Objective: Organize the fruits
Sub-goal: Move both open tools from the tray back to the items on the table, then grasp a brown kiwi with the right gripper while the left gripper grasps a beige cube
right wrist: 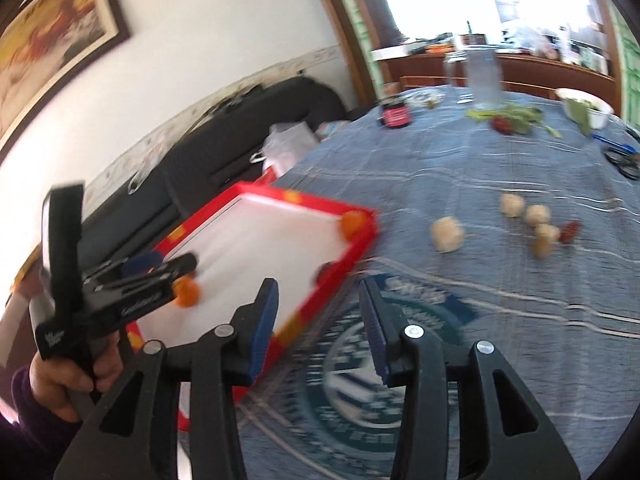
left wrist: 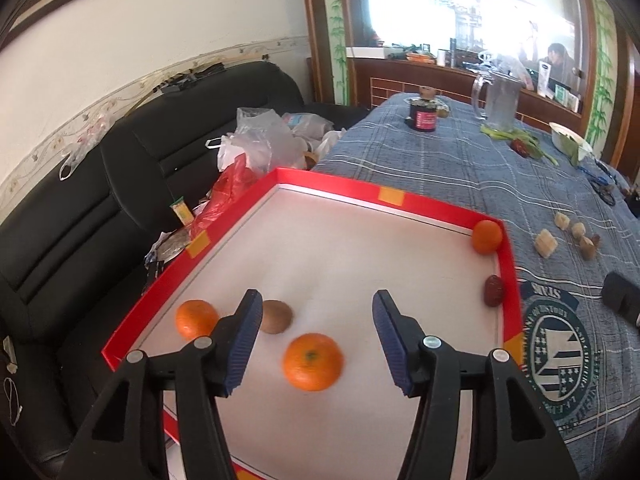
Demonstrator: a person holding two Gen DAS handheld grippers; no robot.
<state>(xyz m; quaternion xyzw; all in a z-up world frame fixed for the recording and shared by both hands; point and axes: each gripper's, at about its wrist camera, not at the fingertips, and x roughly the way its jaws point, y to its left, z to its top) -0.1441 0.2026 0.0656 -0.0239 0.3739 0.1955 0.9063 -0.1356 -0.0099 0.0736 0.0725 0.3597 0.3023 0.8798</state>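
Your left gripper (left wrist: pixel 318 312) hangs released over the red-rimmed tray (left wrist: pixel 332 184), jaws wide, nothing between the blue pads (left wrist: pixel 248 336). Low centre of the left wrist view, one orange (left wrist: pixel 313 361) lies on the white tray floor in the gap between the jaws, touching neither pad. Just left of the left pad: a brown kiwi (left wrist: pixel 277 316), then a second orange (left wrist: pixel 196 318) near the tray's left rim. Far right corner of the tray holds a third orange (left wrist: pixel 487 236), against the rim. Below it along the right rim, a dark red fruit (left wrist: pixel 494 290).

Your right gripper (right wrist: pixel 318 302) is also released, jaws apart and empty, hovering over the blue plaid tablecloth (right wrist: pixel 480 280) and the tray's near right edge. That view is motion-blurred. At its lower left your left hand (right wrist: pixel 68 384) grips the other tool's handle.

Outward, right of the tray: several pale blocks (left wrist: pixel 546 242) on the cloth, well apart from the fruit. Upper part of the left wrist view: a dark jar (left wrist: pixel 423 117), a clear pitcher (left wrist: pixel 501 100), green stalks (left wrist: pixel 520 138), a white bowl (left wrist: pixel 570 140). Left side: black sofa (left wrist: pixel 80 216) with plastic bags (left wrist: pixel 260 144).
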